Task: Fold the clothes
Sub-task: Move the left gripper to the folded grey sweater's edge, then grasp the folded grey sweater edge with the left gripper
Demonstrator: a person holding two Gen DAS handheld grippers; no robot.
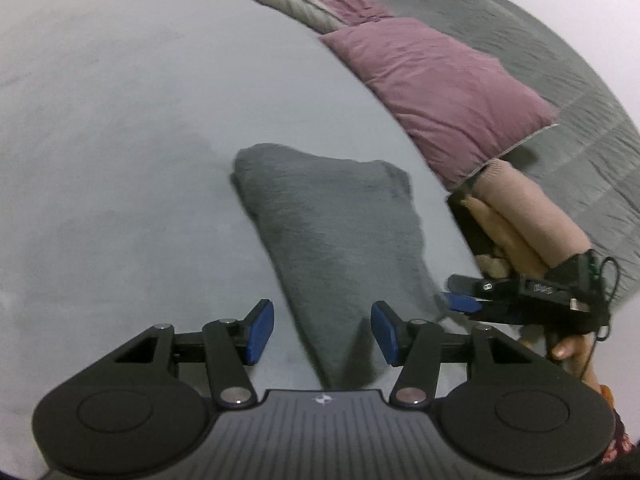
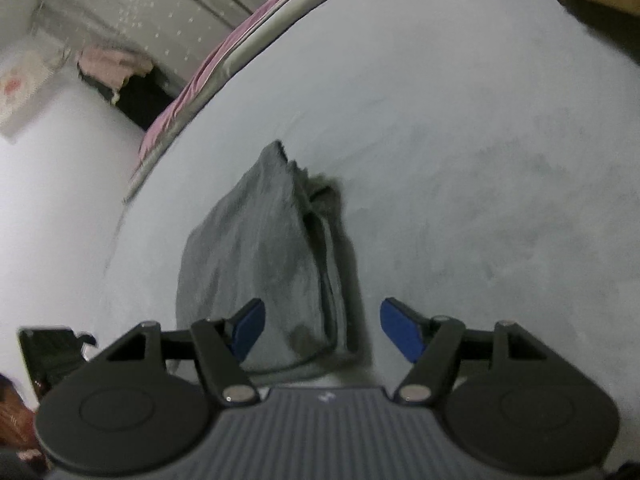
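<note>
The left gripper [image 1: 322, 334] is spread wide over the near end of a grey cloth [image 1: 332, 240] lying in stacked layers on the pale bed sheet [image 1: 120, 140]. Soft, light, floppy by its look — best pinched at an edge or corner. The right gripper [image 2: 322, 330] is spread too, empty.

Fuzzy matt grey cloth garment [image 1: 332, 240], smooth matt pale sheet [image 1: 120, 160], faintly glossy mauve pillow [image 1: 444, 92]

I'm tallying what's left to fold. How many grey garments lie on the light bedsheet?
1. A single folded grey garment lies on the light bedsheet, just ahead of the open left gripper and open right gripper. Others could lie out of view.
</note>
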